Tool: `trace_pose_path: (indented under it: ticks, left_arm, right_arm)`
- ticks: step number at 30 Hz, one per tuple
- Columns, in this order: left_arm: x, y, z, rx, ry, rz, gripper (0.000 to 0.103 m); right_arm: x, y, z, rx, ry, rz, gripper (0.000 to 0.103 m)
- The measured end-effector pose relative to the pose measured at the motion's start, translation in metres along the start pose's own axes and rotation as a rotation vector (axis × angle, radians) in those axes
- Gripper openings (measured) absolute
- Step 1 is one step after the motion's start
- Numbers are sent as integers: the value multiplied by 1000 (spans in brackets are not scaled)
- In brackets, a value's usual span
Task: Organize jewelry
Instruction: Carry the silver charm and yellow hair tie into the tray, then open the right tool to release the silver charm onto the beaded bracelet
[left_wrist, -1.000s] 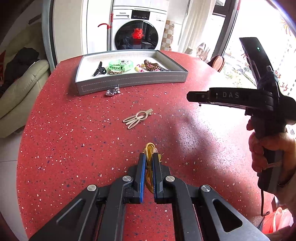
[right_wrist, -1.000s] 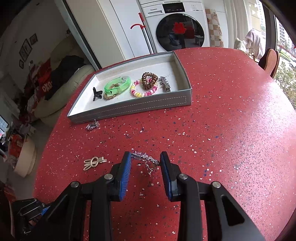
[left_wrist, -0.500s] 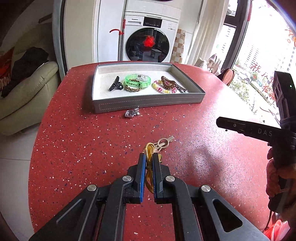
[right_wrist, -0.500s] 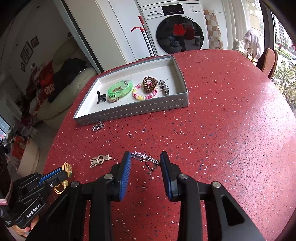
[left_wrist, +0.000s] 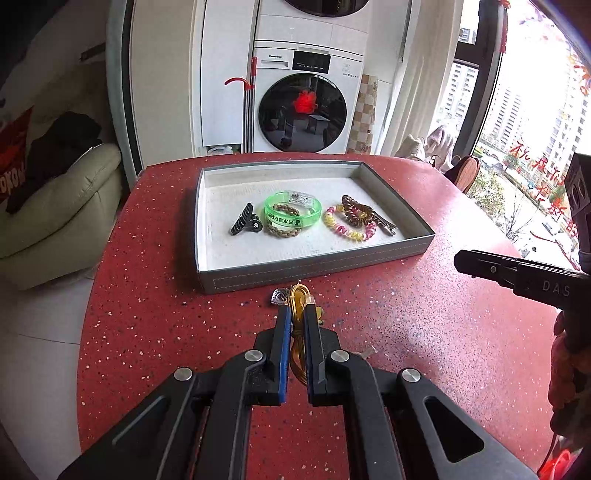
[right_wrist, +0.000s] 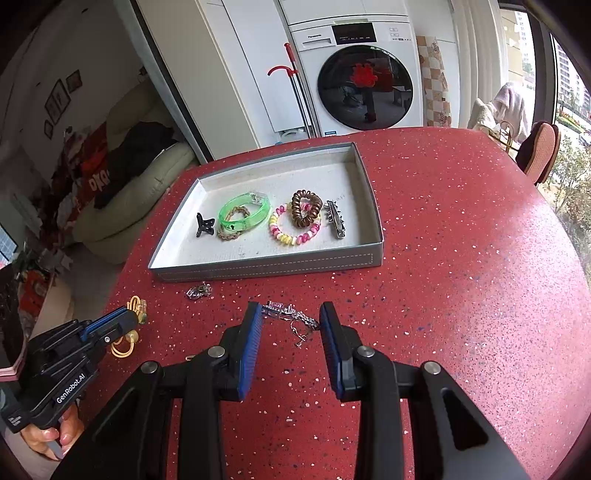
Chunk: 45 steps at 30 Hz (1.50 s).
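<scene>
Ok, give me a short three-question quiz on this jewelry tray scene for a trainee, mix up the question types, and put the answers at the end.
1. True or false: the left gripper is shut on a gold hair tie.
2. Multiple choice: where does the silver chain lie? A) in the grey tray; B) on the red table between the open fingers of the right gripper; C) on the washing machine.
3. Fill in: the black claw clip lies in the tray beside the ____ bangle.

Key: 1 true; 2 B; 3 green.
</scene>
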<state>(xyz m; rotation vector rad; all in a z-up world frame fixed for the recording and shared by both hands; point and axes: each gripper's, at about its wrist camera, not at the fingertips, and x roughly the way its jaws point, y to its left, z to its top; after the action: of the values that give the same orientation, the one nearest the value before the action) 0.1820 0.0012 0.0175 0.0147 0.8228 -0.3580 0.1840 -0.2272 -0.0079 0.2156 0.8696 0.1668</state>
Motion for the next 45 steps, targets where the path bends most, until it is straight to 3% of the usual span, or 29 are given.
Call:
trace_pose_path:
  ticks: [8,19,32,38,45]
  left_arm:
    - [26,24,32,-64,6,2,25]
    - [74,35,66,-47,61,25,25]
    - [123,30,69,9,162,39,25]
    - [140,30,74,6,158,85,25]
    - [150,32,82,-10,117,155,25]
  right_arm:
    - [11,1,34,0,-17,12,35]
    - [48,3,72,2,-3,9,35]
    - [109,-5,74,22,97,-6,35]
    - [132,-13,73,44,117,-43,35]
    - [135,-12,82,24,62,-105,35]
